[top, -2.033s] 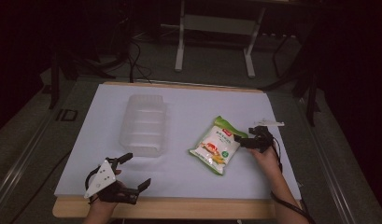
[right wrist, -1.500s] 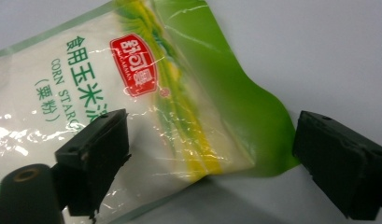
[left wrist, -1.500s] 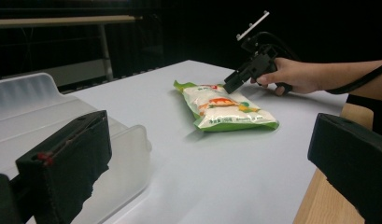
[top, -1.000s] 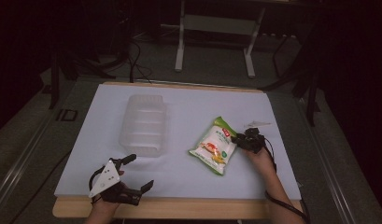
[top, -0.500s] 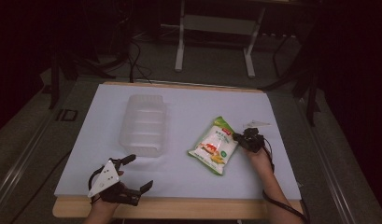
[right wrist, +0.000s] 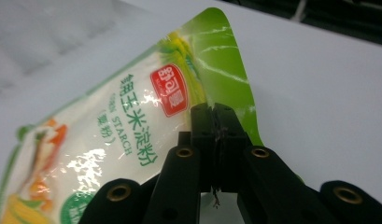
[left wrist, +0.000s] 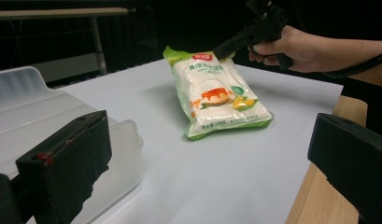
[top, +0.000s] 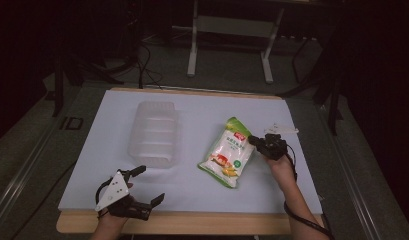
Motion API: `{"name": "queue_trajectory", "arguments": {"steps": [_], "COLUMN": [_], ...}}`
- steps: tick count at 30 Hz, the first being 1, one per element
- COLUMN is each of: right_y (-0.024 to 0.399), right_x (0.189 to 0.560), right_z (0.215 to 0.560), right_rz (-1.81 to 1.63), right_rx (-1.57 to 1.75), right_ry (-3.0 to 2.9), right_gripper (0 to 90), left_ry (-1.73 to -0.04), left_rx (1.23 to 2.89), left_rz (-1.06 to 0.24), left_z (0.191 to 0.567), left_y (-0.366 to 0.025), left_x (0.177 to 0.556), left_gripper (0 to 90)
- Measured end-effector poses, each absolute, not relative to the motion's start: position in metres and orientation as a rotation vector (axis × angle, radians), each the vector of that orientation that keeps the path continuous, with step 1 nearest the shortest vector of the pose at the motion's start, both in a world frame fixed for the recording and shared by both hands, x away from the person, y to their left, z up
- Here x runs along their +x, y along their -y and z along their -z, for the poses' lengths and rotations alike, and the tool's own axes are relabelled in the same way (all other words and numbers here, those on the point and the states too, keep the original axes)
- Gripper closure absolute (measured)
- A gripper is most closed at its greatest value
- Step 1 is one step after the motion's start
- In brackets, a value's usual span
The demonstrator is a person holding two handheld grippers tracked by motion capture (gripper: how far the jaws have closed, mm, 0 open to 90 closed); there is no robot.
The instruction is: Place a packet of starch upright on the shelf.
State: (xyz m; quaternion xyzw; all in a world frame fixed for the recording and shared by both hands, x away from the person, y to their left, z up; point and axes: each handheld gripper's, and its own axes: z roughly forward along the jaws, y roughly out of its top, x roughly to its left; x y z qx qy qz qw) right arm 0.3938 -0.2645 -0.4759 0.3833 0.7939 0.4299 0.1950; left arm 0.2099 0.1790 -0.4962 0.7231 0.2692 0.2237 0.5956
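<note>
A wooden-edged table (top: 192,222) carries a large white sheet (top: 192,107) that covers nearly all of its top. On the sheet's left half lies a clear plastic container (top: 153,133), empty as far as can be seen. To its right, well apart from it, lies the bag of corn starch (top: 227,158), a green-and-white pouch lying at a slant with its green top seal pointing away from the person.

The right gripper (top: 253,139) has its jaws pressed together on the pouch's edge near that top corner; in the right gripper view the two black jaws meet with only the film of the pouch (right wrist: 132,116) between them. The left gripper (top: 146,185) rests near the front edge of the table, its jaws wide apart and holding nothing, just in front of the container.

The risk from here, as I judge it, lies in the grip itself. The hold is on a narrow strip of slick film (not on the body of the pouch), so the loose powder inside could slump toward the low end as the bag lifts, swinging it and pulling the film out from between the jaws. A quick lift could make it slip or tear at the seal, and the pouch could drop short of the container.
</note>
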Motion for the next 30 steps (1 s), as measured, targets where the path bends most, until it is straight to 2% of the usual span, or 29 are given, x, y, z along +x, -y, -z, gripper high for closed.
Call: {"name": "queue_trajectory", "arguments": {"steps": [12, 23, 26, 30], "right_y": [0.233, 0.211, 0.204, 0.205], "right_x": [0.36, 0.323, 0.311, 0.303], "right_z": [0.436, 0.425, 0.424, 0.425], "right_rz": [-1.323, -1.385, -1.375, -1.403], "right_rx": [0.85, 0.719, 0.682, 0.688], "right_ry": [-2.196, -2.185, -2.178, -2.17], "right_gripper": [88.9, 88.9, 88.9, 88.9], "left_ry": [-0.631, -0.651, -0.656, -0.699], "left_rx": [1.688, 1.68, 1.64, 1.667], "left_rz": [-0.506, -0.538, -0.508, -0.502], "left_z": [0.497, 0.489, 0.481, 0.469], "left_y": [-0.173, -0.164, -0.163, -0.159], "left_x": [0.211, 0.214, 0.219, 0.226], "left_gripper": [0.0, 0.0, 0.0, 0.9]}}
